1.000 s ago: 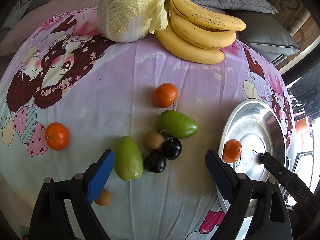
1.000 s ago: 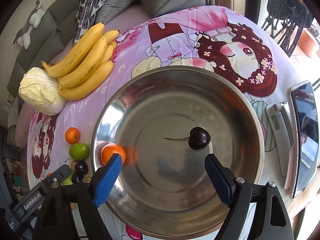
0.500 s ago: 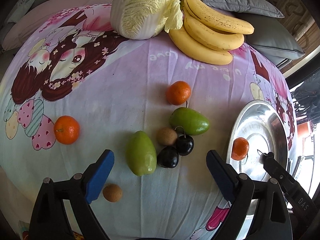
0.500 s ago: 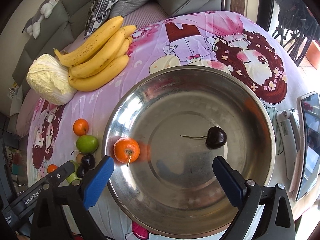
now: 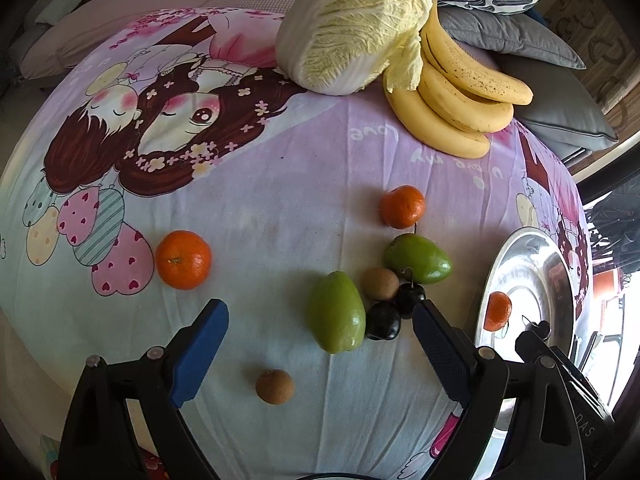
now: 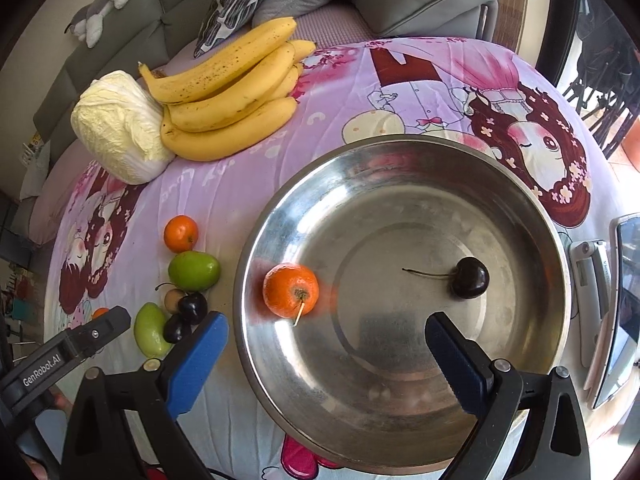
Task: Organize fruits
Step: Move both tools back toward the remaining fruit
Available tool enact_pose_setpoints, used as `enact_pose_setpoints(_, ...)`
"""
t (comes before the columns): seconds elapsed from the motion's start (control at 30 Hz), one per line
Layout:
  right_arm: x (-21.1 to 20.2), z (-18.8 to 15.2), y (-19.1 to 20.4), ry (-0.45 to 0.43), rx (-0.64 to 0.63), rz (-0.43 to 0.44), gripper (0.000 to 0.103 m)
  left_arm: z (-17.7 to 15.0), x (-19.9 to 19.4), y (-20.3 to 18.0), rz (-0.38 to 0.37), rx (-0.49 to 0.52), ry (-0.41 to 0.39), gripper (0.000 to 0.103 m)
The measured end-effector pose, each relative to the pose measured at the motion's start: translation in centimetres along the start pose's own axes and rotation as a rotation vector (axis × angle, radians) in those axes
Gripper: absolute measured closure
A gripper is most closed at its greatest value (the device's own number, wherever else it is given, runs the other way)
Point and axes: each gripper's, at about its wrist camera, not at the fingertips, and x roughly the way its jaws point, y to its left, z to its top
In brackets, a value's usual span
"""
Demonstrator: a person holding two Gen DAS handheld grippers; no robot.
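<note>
A steel bowl (image 6: 532, 216) holds one orange (image 6: 291, 290) and one dark cherry (image 6: 469, 277); it also shows at the right of the left wrist view (image 5: 532, 264). On the cartoon cloth lie two oranges (image 5: 183, 259) (image 5: 402, 206), two green fruits (image 5: 337, 312) (image 5: 418, 259), two dark cherries (image 5: 384, 320), and two small brown fruits (image 5: 380, 284) (image 5: 274, 386). My left gripper (image 5: 320, 344) is open and empty above the cloth, near the green fruit. My right gripper (image 6: 326, 354) is open and empty over the bowl's near side.
A cabbage (image 5: 352, 24) and a bunch of bananas (image 5: 460, 96) lie at the far side of the table, with sofa cushions (image 5: 520, 32) behind. A phone on a stand (image 6: 616, 304) stands right of the bowl.
The left gripper has drawn back and shifted left, so more of the cloth and the near brown fruit show. The right gripper has drawn back from the bowl; the orange and cherry stay put.
</note>
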Motion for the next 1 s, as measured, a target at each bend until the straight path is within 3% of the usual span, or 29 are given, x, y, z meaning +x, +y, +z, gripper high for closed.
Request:
enact_pose_setpoints(0.53,0.4,-1.1,7.5,-0.005,-0.199,0.105,0.002,0.4,-1.4,4.2,0.081,-0.052,-0.042,0.009)
enact_pose_setpoints(1.0,2.5,-2.4,10.8,0.048,-0.289,0.141,0.002,-0.3,-0.7,6.5,0.075,-0.079,-0.004,0.01)
